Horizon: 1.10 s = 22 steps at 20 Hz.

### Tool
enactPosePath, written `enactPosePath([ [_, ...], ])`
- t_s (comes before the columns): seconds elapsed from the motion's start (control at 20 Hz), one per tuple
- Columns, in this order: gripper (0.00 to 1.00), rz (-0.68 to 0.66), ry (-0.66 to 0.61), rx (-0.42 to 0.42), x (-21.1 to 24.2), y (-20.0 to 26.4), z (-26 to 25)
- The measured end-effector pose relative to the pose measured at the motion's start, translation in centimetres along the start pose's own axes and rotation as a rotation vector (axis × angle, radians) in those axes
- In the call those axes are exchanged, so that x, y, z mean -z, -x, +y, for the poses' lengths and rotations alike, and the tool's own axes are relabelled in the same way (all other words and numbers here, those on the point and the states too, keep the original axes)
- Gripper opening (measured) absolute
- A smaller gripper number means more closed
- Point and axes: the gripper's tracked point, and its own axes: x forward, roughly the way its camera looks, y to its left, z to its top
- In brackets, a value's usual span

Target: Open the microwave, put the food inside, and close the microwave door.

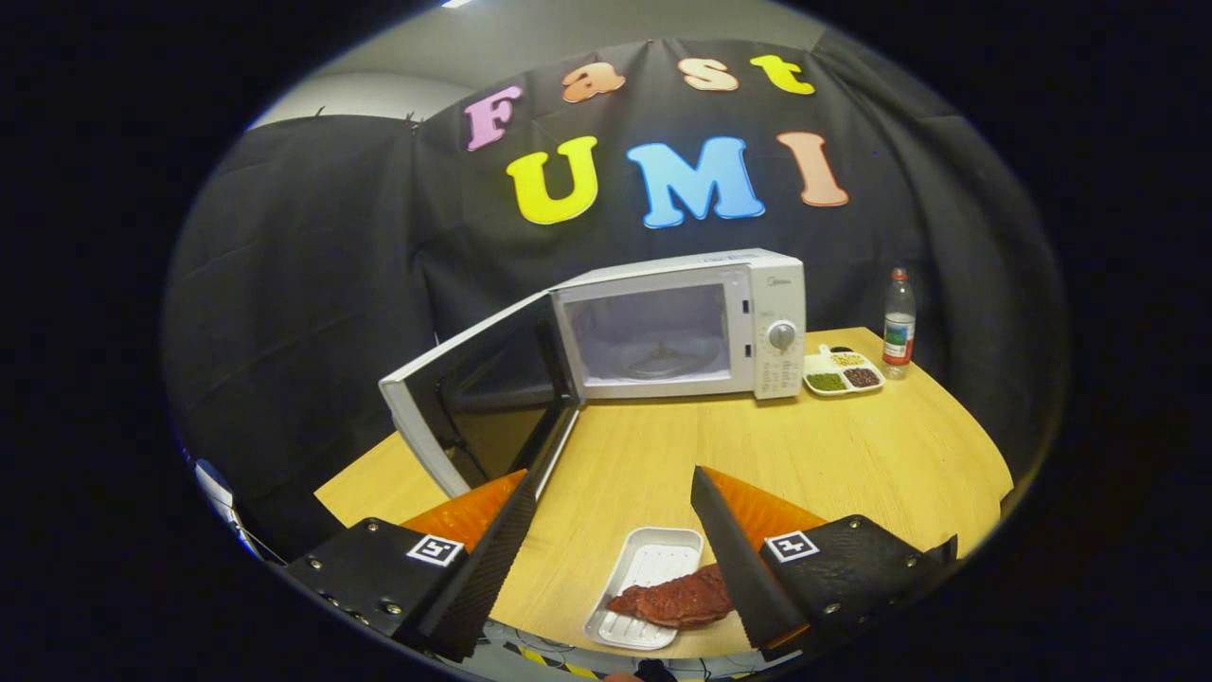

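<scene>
A white microwave point(696, 327) stands at the back of the wooden table point(852, 455), its door point(478, 398) swung wide open to the left. Its cavity shows a glass turntable point(663, 362) with nothing on it. A reddish-brown slab of meat point(674, 601) lies on a white tray point(647, 580) at the table's near edge, between my fingers and low down. My gripper point(611, 488) is open above the table, its fingers spread wide with nothing between them. The right finger point(734, 559) overlaps the meat's right end in the view.
A small divided dish point(843, 372) of beans and grains sits just right of the microwave. A plastic bottle point(899, 329) stands beyond it near the table's back edge. Bare tabletop lies between the tray and the microwave.
</scene>
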Motion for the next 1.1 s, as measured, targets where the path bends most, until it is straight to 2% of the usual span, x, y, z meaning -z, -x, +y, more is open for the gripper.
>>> enactPosePath([
  [0.35, 1.0, 0.085, -0.127, 0.1, 3.7, 0.2, -5.6],
  [0.8, 0.99, 0.212, -0.263, 0.103, 8.9, 0.2, -5.6],
  [0.85, 0.84, 0.219, -0.282, 0.103, 8.9, 0.3, -5.6],
  [0.9, 0.79, 0.232, -0.303, 0.093, 9.4, 0.0, -5.3],
  [1.0, 0.79, 0.251, -0.339, 0.095, 9.8, 0.0, -5.2],
  [1.1, 0.45, 0.256, -0.378, 0.083, 9.8, 0.2, -5.0],
])
